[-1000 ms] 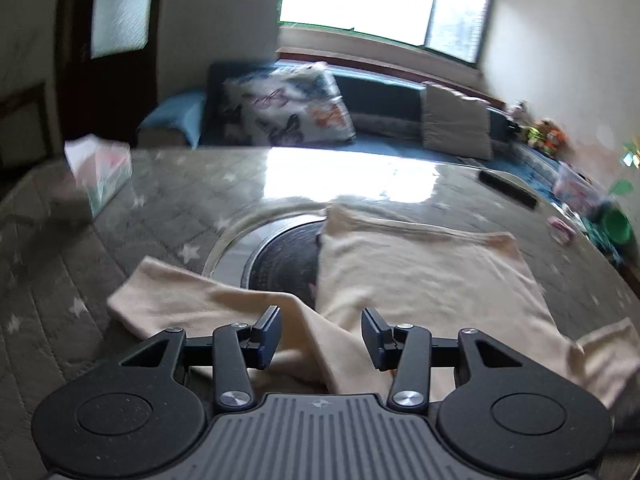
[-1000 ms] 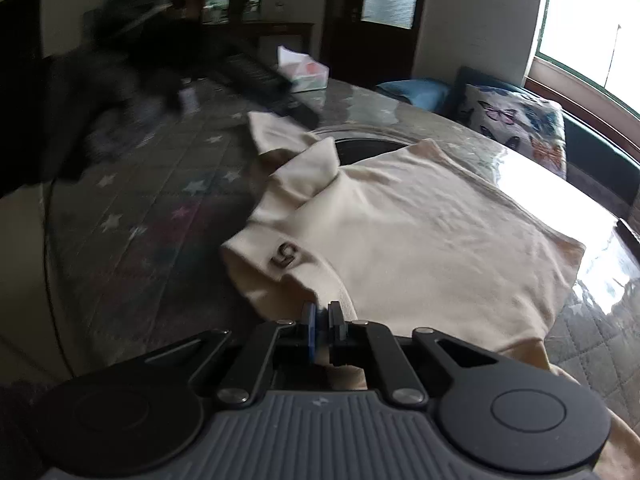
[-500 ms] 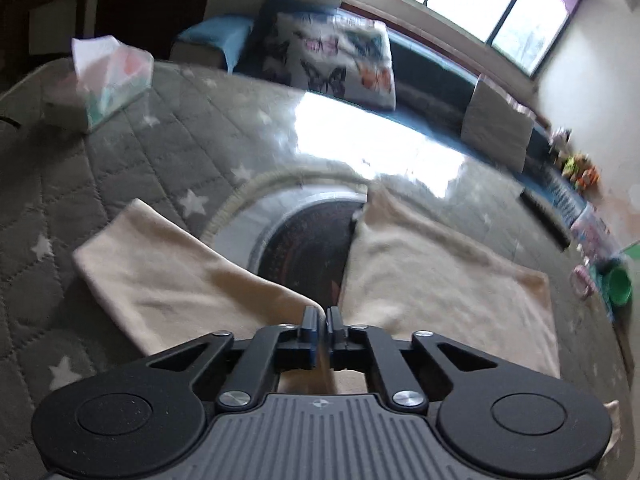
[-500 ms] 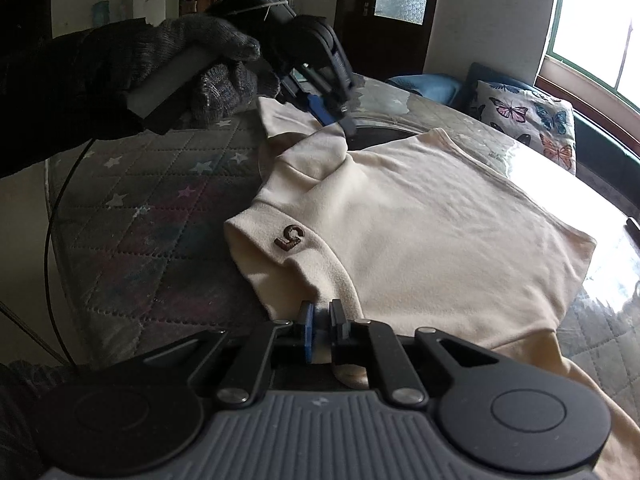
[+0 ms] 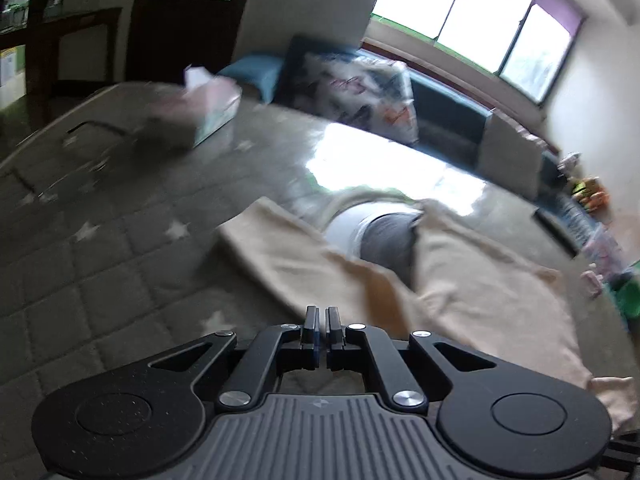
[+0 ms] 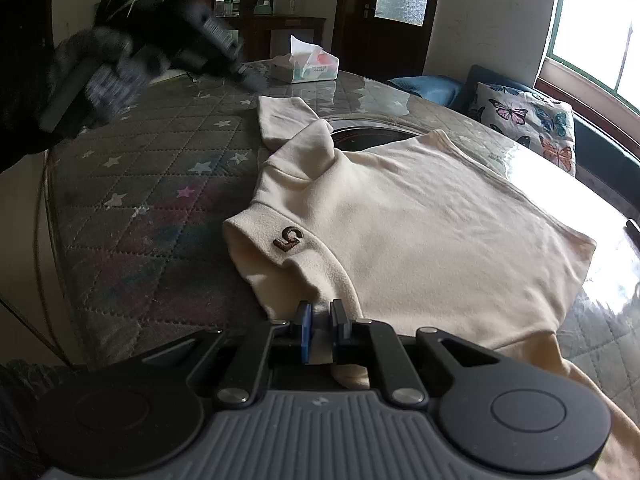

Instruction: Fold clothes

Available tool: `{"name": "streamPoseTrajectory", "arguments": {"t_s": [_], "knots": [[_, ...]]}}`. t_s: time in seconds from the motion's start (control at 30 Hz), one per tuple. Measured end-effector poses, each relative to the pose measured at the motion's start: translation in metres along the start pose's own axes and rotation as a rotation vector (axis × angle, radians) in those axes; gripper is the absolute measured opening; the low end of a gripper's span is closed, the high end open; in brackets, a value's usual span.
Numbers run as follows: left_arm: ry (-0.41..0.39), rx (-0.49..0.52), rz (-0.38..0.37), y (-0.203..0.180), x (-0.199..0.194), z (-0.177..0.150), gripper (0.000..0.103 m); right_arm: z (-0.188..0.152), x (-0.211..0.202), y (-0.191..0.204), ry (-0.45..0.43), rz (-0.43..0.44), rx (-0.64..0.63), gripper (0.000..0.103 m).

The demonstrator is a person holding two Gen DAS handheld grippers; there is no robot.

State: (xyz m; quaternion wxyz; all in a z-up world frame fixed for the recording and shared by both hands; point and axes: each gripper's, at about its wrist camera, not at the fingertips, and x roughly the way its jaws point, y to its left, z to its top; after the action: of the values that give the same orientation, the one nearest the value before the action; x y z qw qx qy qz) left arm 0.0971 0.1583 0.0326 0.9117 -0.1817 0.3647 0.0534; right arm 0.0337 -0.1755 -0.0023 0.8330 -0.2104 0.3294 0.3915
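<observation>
Cream sweater point(image 6: 408, 216) is lying flat mid-counter point(image 6: 132, 200). Right gripper point(image 6: 320, 320) is pinching its shoulder fabric; left gripper point(image 5: 322, 322), jaws nearly together, seemingly empty, is hovering above the sleeve point(image 5: 288, 248). Keep tension even while folding.

Soft matt fleece sweater point(image 6: 420, 216), quilted cloth table cover point(image 6: 132, 184), glossy glass tabletop point(image 6: 400, 108)

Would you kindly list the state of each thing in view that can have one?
Cream top: spread flat on the table, one sleeve folded inward.
Left gripper: shut, empty, raised above the table.
Right gripper: shut on cream top's edge.
Tissue box: open, tissue sticking out.
</observation>
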Motion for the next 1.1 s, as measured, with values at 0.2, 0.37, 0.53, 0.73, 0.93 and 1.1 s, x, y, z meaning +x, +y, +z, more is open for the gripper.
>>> {"name": "streamPoseTrajectory", "arguments": {"t_s": [0.2, 0.37, 0.53, 0.73, 0.93, 1.1], "knots": [[0.000, -0.038, 0.015, -0.007, 0.026, 0.027, 0.016, 0.000, 0.000, 0.001, -0.002, 0.004, 0.005, 0.012], [0.007, -0.078, 0.091, -0.008, 0.063, 0.055, 0.036, 0.000, 0.000, 0.000, -0.002, 0.013, 0.013, 0.013], [0.052, -0.151, 0.179, 0.000, 0.098, 0.077, 0.038, -0.001, 0.000, -0.002, -0.004, 0.025, 0.019, 0.015], [0.086, -0.188, 0.228, 0.002, 0.115, 0.089, 0.046, -0.001, 0.001, -0.003, -0.007, 0.035, 0.029, 0.017], [0.099, -0.171, 0.278, -0.006, 0.121, 0.092, 0.040, -0.001, 0.002, -0.005, -0.010, 0.038, 0.040, 0.019], [0.081, -0.175, 0.283, 0.006, 0.118, 0.090, 0.002, -0.002, 0.001, -0.005, -0.014, 0.037, 0.043, 0.019]]}}
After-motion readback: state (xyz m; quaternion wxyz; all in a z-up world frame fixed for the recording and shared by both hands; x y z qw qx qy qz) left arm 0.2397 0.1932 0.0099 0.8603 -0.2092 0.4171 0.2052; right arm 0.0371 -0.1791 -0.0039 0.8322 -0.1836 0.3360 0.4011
